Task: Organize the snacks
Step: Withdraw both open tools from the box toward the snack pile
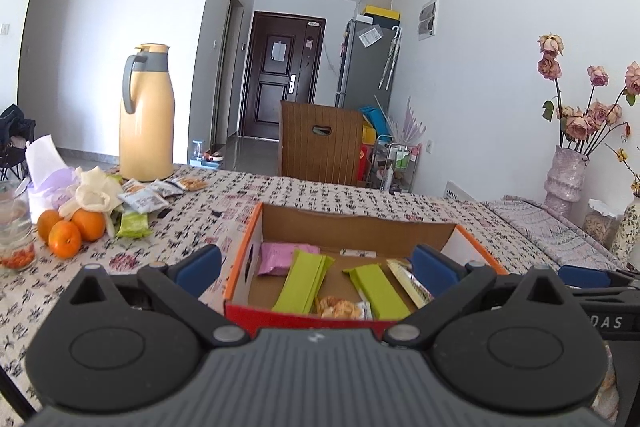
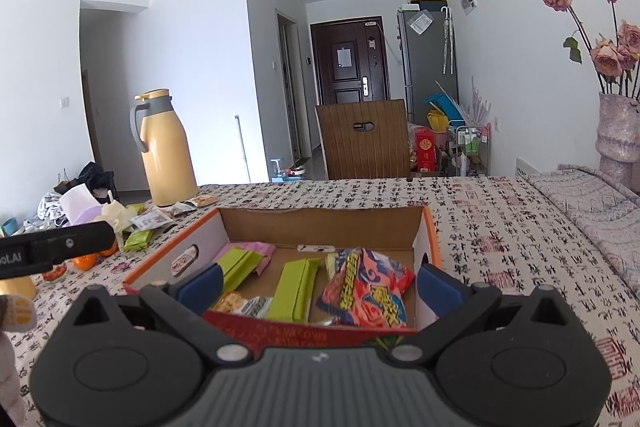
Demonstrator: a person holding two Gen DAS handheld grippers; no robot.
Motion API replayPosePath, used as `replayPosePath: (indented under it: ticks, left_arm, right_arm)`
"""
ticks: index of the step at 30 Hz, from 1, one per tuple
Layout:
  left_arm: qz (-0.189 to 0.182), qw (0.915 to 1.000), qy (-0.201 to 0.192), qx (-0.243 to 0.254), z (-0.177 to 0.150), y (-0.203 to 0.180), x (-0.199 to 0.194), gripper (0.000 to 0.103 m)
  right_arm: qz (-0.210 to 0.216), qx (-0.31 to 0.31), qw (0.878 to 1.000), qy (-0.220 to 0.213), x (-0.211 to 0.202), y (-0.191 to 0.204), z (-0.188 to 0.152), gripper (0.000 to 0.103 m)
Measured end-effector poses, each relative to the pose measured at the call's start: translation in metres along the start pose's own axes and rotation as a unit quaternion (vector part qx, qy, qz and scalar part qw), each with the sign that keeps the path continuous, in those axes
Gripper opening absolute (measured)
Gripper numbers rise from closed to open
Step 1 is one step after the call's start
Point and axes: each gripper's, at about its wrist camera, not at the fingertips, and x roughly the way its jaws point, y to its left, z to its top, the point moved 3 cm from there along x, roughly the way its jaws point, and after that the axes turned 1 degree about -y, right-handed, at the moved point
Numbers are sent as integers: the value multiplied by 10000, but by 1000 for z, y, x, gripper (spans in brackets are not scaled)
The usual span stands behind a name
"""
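Note:
An open cardboard box (image 1: 352,223) with orange edges and a red front sits on the patterned tablecloth; it also shows in the right wrist view (image 2: 320,221). Inside lie green bars (image 1: 302,281), a pink packet (image 1: 280,257) and a nut packet (image 1: 340,307). In the right wrist view a red and blue snack bag (image 2: 366,289) lies in the box at the right, beside green bars (image 2: 296,287). My left gripper (image 1: 316,267) is open and empty before the box. My right gripper (image 2: 318,285) is open and empty, its fingers either side of the box front.
Loose snack packets (image 1: 146,203) and a green packet (image 1: 134,225) lie at the left by three oranges (image 1: 70,229), a tissue pack (image 1: 48,171), a glass (image 1: 14,223) and a yellow thermos (image 1: 146,115). A chair (image 1: 320,143) stands behind the table. A vase of flowers (image 1: 564,179) stands at the right.

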Motion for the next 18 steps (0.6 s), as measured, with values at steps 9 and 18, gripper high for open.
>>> replayPosePath:
  ticks: [9,18]
  left_arm:
    - [21,9999,69,70,-28,5,-35,103]
    - [126,9998,177,-50,-65,28,-66,103]
  right_arm:
    - [34,52,10000,-56,-40,3,-23,103]
    - [-250,131,9996,-60,-72,4,-62,103]
